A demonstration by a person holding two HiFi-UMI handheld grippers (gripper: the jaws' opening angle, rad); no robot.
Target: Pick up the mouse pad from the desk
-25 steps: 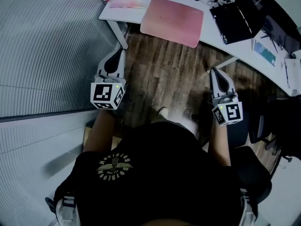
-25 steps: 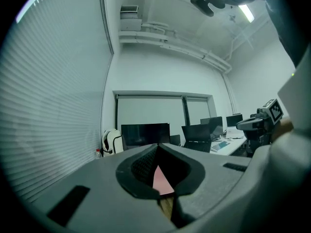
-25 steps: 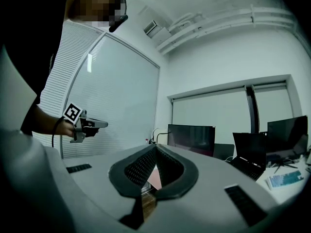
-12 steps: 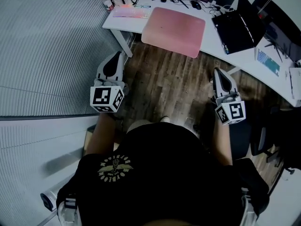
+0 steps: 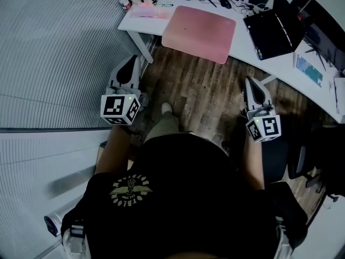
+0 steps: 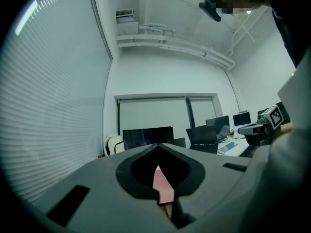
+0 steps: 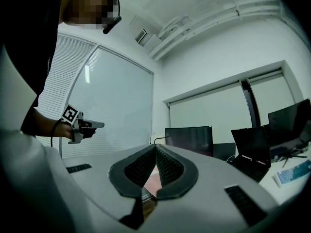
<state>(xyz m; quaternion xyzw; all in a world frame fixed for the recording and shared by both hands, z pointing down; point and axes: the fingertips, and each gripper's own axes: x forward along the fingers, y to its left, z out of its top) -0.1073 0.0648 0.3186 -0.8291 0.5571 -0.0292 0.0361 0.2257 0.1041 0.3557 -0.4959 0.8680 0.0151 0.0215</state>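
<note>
Since the earlier frame the person's shoe [image 5: 166,108] has stepped forward between the left gripper [image 5: 133,61] and right gripper [image 5: 249,81], both clenched empty. The pink mouse pad [image 5: 199,34] lies on the desk [image 5: 241,45], perhaps overhanging its near edge.

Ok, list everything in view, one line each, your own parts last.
mouse pad: one, pink, at the desk's front edge
desk: one, white, top of view
laptop: one, black, open, right of mouse pad
keyboard: one, pink-lit, left of mouse pad
second keyboard: one, pale blue, desk's far right
floor: one, brown wood, under the grippers
shirt: one, black, bottom centre
left gripper: one, grey, shut, empty
right gripper: one, grey, shut, empty
</note>
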